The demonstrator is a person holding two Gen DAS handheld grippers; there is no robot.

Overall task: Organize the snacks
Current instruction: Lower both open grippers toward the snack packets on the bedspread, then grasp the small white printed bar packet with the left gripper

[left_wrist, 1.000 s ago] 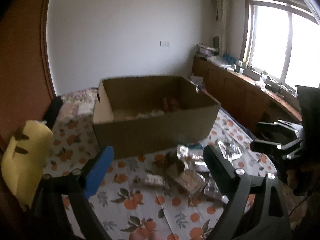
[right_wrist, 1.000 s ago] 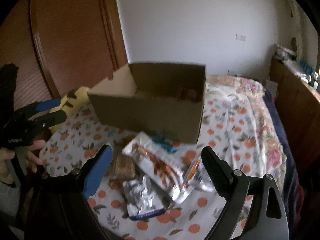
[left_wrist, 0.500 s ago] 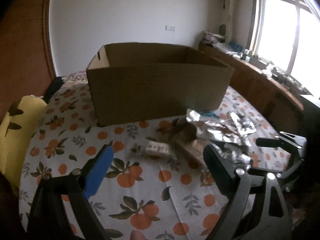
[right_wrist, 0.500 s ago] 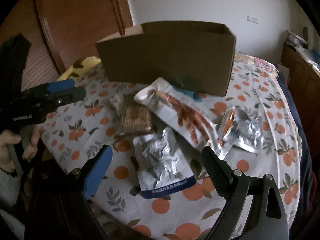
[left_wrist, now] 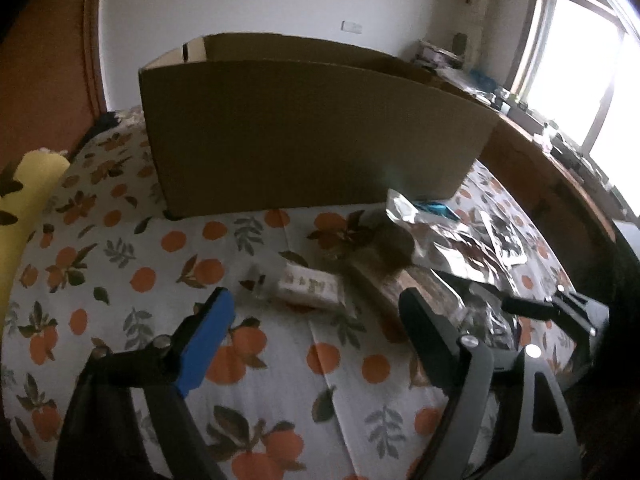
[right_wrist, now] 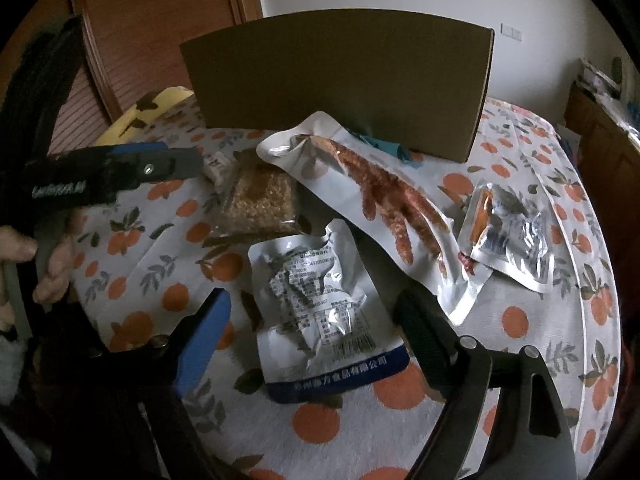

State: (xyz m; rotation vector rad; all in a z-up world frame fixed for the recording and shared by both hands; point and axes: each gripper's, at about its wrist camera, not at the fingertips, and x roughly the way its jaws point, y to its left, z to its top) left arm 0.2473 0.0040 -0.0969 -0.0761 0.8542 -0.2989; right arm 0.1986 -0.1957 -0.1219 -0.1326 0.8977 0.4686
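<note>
A brown cardboard box [left_wrist: 312, 132] stands on the orange-print cloth; it also shows in the right wrist view [right_wrist: 340, 80]. My left gripper [left_wrist: 316, 304] is open, low over the cloth just before a small white wrapped snack [left_wrist: 310, 290]. My right gripper [right_wrist: 312, 308] is open around a silver pouch with a blue band [right_wrist: 320, 304]. Beyond lie a brown crumbly bar [right_wrist: 260, 200], a long white pouch with a red chicken-foot picture [right_wrist: 376, 196] and a small silver packet [right_wrist: 508, 236]. The left gripper [right_wrist: 188, 164] shows at the left of the right wrist view.
A yellow plush toy [left_wrist: 28, 196] lies at the cloth's left edge. A wooden counter [left_wrist: 560, 184] under a bright window runs along the right. A wooden door [right_wrist: 160, 32] stands behind the box. The person's hand [right_wrist: 48, 264] holds the left gripper handle.
Both grippers have dropped lower and closer to the snacks. The box's inside is no longer visible. The right gripper now straddles the silver pouch.
</note>
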